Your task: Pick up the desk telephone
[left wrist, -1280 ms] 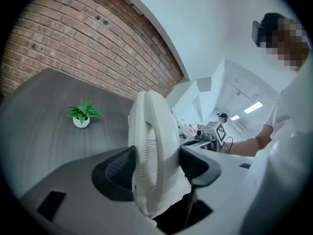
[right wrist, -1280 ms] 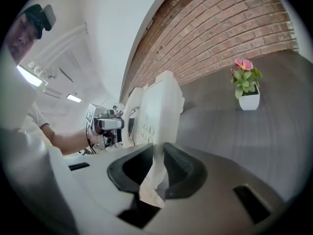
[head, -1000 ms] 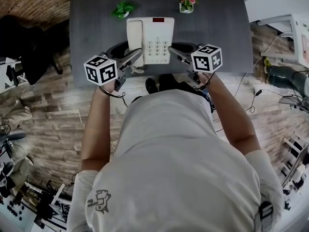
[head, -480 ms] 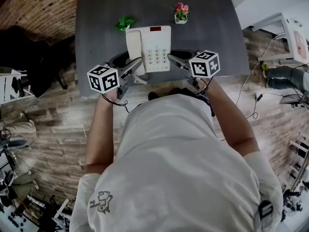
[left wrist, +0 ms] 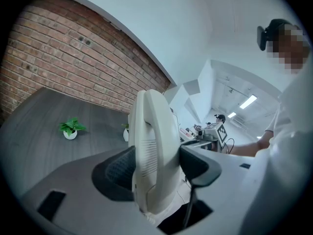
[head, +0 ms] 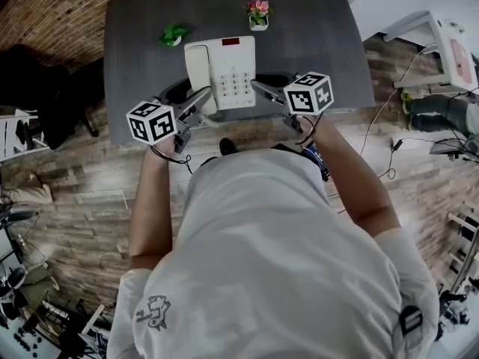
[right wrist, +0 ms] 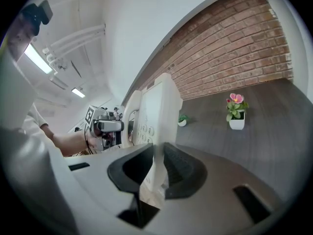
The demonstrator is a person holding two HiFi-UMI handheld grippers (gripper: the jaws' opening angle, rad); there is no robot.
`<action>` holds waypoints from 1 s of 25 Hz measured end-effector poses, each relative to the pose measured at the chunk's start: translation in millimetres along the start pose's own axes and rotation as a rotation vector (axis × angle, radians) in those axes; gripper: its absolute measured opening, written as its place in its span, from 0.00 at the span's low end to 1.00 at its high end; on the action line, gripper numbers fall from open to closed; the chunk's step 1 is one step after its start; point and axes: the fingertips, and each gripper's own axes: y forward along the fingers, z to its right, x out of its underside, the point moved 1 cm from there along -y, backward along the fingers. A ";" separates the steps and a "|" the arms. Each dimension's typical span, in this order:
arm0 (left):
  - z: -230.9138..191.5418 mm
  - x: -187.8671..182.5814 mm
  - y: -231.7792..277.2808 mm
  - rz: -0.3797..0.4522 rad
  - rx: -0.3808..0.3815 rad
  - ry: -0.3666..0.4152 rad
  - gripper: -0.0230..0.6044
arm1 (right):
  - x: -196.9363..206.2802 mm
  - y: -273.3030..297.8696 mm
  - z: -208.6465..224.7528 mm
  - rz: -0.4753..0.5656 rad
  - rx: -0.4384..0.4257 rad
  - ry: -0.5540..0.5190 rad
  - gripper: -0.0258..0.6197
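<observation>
Compared with a second ago, the phone [head: 224, 69] sits closer to the front edge of the desk [head: 322, 36] in the head view. Its far right corner now lies just below the flower pot [head: 257, 18], where before there was a clear gap to the side. The whole picture has drifted too, so I can't separate the phone's own shift from the camera's. The grip looks unchanged. The left tongs [left wrist: 159, 165] are clamped on the handset [head: 196, 69] side of the phone, both pads pressed against the white shell. The right tongs [right wrist: 157, 168] are clamped on the thin edge beside the keypad [head: 236, 84]. I can't tell whether the phone has cleared the desk. From above nothing shows a gap, and in both gripper views the tongs' own bodies cover its underside. Its near edge is partly masked by the tongs in the head view. The person's torso fills the lower half of that view, and the desk's far edge is cut off at the top. A green plant [head: 174, 35] stands just beyond the phone's left corner.
</observation>
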 end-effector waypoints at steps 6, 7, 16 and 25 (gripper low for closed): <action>65.2 27.6 43.8 0.005 -0.024 0.012 0.51 | 30.7 -72.8 21.4 0.008 -0.022 -0.019 0.15; 71.6 31.0 46.9 0.006 -0.027 0.015 0.51 | 34.4 -79.2 22.8 0.007 -0.025 -0.022 0.15; 133.9 65.3 60.4 0.014 -0.054 0.032 0.51 | 75.0 -137.0 19.2 0.001 -0.048 -0.025 0.15; 188.1 121.0 17.3 0.018 -0.076 0.040 0.51 | 133.6 -167.7 -35.2 0.009 -0.069 -0.035 0.15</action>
